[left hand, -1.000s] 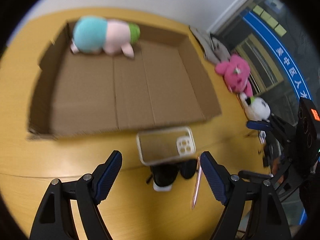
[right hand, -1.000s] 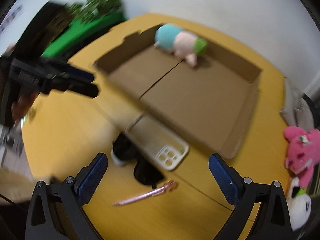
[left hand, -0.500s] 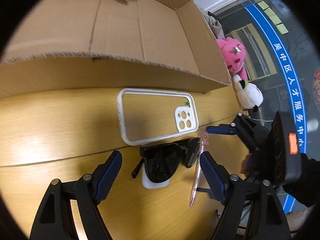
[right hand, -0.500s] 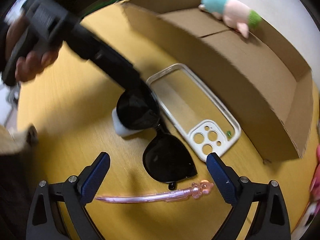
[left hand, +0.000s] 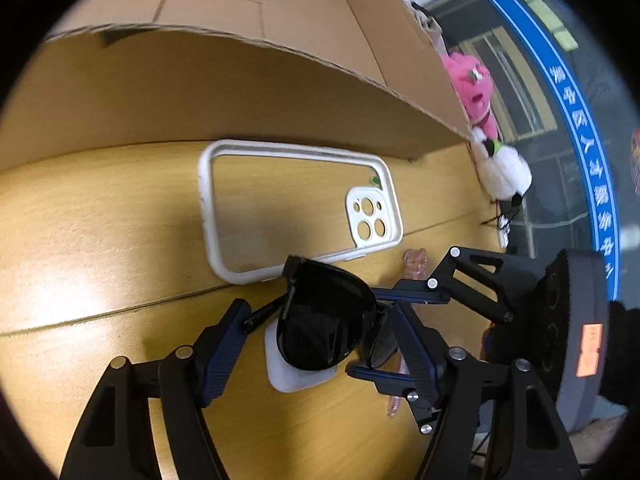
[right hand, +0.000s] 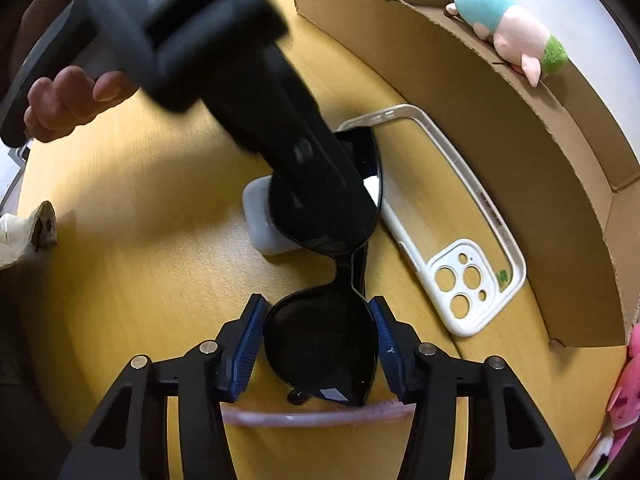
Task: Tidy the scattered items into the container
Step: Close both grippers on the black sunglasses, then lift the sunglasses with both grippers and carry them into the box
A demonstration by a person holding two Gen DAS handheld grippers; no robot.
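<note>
Where both claws flank them, black sunglasses (right hand: 324,344) gleam.

left wrist view low and close facing the cardboard box (left hand: 256,80), right wrist view close from the side, both sharing sunglasses (left hand: 326,326)

Both grippers are now down at the black sunglasses (right hand: 320,344), which a second ago lay well ahead of them. The right gripper (right hand: 316,348), wide open before, now brackets one lens with its blue pads against the rim. The left gripper (left hand: 316,344) has narrowed around the other lens, above the white case (left hand: 298,376).
</note>
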